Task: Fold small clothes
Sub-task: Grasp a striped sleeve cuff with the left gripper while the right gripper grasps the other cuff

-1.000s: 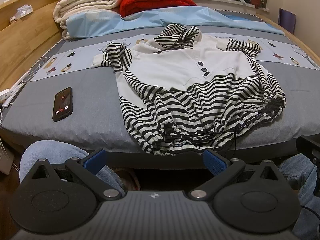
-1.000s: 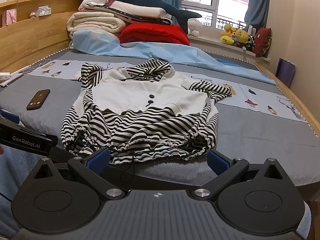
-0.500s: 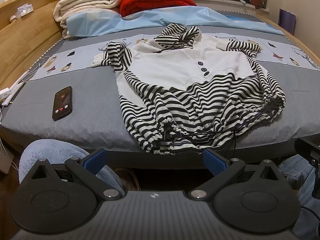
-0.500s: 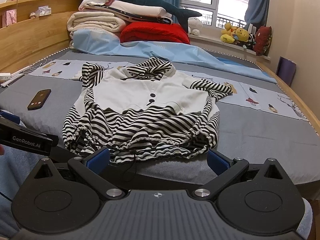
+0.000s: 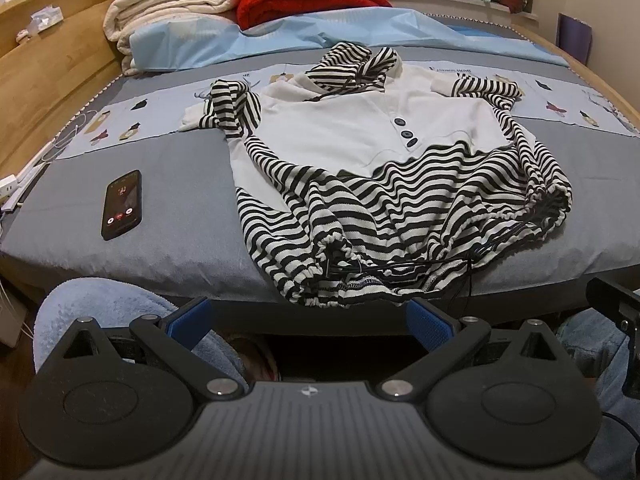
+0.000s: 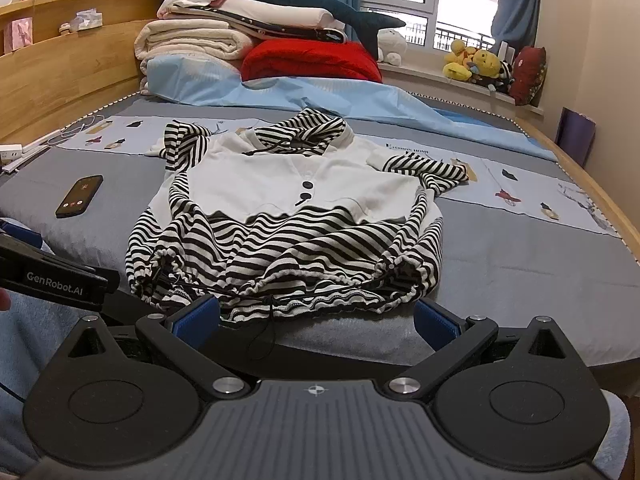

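Note:
A small black-and-white striped hoodie with a white chest panel [image 5: 360, 136] lies spread face up on the grey bed, hood at the far end, drawstring hem at the near edge. It also shows in the right wrist view [image 6: 288, 200]. My left gripper [image 5: 308, 320] is open and empty, just short of the bed's near edge below the hem. My right gripper [image 6: 316, 320] is open and empty, close in front of the hem's right half. The left gripper's body [image 6: 52, 276] shows at the left of the right wrist view.
A black phone [image 5: 122, 204] lies on the bed left of the hoodie. Folded blankets [image 6: 192, 40] and a red cushion [image 6: 312, 60] are stacked at the head. A wooden bed frame [image 5: 44, 64] runs along the left. Cables [image 6: 24, 148] lie at the left edge.
Both grippers have edged slightly closer to the hoodie's hem. The hoodie has not moved and both grippers stay open.

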